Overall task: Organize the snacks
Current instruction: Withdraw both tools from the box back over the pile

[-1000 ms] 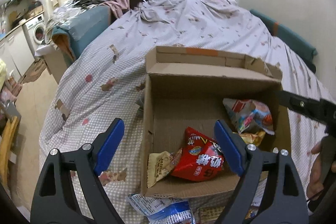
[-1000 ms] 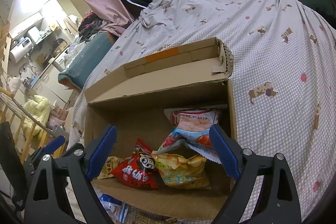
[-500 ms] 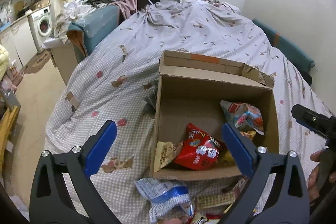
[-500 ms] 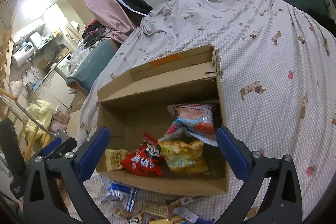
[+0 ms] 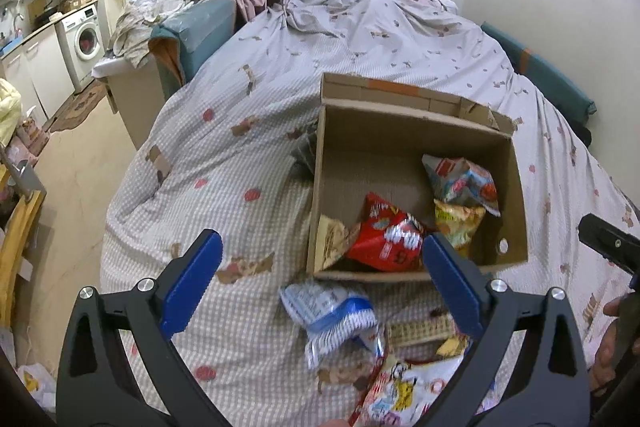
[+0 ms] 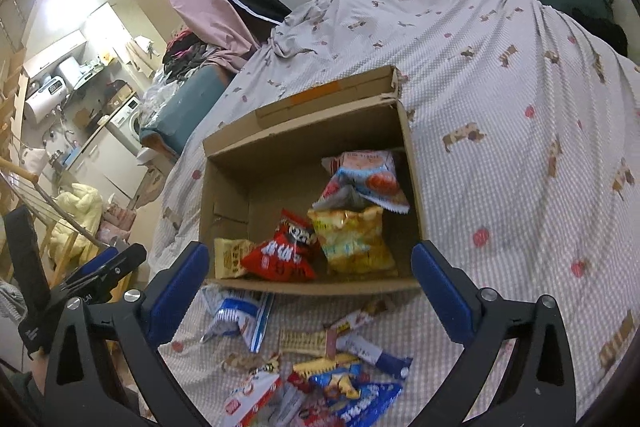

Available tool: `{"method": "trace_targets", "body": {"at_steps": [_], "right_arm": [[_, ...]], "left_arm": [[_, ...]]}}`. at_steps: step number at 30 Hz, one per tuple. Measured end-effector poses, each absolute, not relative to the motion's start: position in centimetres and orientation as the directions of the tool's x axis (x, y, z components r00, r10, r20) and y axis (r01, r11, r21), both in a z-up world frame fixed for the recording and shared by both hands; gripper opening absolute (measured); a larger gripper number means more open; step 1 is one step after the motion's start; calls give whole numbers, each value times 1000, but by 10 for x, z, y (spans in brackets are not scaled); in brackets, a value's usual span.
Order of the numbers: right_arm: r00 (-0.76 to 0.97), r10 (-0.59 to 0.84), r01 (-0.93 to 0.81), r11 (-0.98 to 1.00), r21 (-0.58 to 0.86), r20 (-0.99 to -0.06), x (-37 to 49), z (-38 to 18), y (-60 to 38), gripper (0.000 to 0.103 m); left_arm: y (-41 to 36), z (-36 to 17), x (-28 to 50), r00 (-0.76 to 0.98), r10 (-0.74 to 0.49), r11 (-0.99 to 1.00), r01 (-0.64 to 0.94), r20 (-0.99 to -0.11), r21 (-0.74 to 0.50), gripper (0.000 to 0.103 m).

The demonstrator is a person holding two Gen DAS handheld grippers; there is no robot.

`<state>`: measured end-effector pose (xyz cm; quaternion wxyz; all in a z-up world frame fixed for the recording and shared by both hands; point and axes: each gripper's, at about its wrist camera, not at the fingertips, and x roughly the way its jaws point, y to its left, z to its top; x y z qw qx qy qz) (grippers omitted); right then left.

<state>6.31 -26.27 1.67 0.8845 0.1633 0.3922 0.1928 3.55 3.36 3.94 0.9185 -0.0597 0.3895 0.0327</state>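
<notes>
A cardboard box (image 5: 416, 131) sits open on a bed covered by a checked sheet (image 5: 224, 155), and both grippers hang above its near edge with nothing between their blue pads. The left gripper (image 5: 320, 279) has its jaws spread wide and empty, and the right gripper (image 6: 310, 289) is likewise wide open and holds nothing. Inside the box lie four packets: a red snack bag (image 6: 282, 255) near the front wall, a small tan packet (image 6: 230, 257) touching its left side, a yellow chip bag (image 6: 352, 237) just right of the red one, and a pale shrimp-flakes bag (image 6: 362, 181) leaning against the right wall behind the yellow one. Outside, on the sheet just in front of the box, a blue-and-white packet (image 5: 332, 311) lies nearest the left gripper, with a flat wafer bar (image 6: 302, 341) beside it and a loose heap of further packets (image 6: 336, 387) closer to the cameras (their printing is too blurred to read). A washing machine (image 5: 84, 39) stands in the room beyond the bed.
</notes>
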Motion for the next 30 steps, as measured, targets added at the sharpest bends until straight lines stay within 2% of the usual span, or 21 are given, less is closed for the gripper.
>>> {"method": "trace_targets", "body": {"at_steps": [24,30], "right_arm": [[544,412,-131,902,412,-731,12,-20,-292,103],[501,419,-58,889,454,-757,13,-37,-308,103]], "left_arm": [[41,-4,-6,548,19,991,-124,-836,-59,99],[65,-20,2,476,6,967,-226,-879,-116,99]]}}
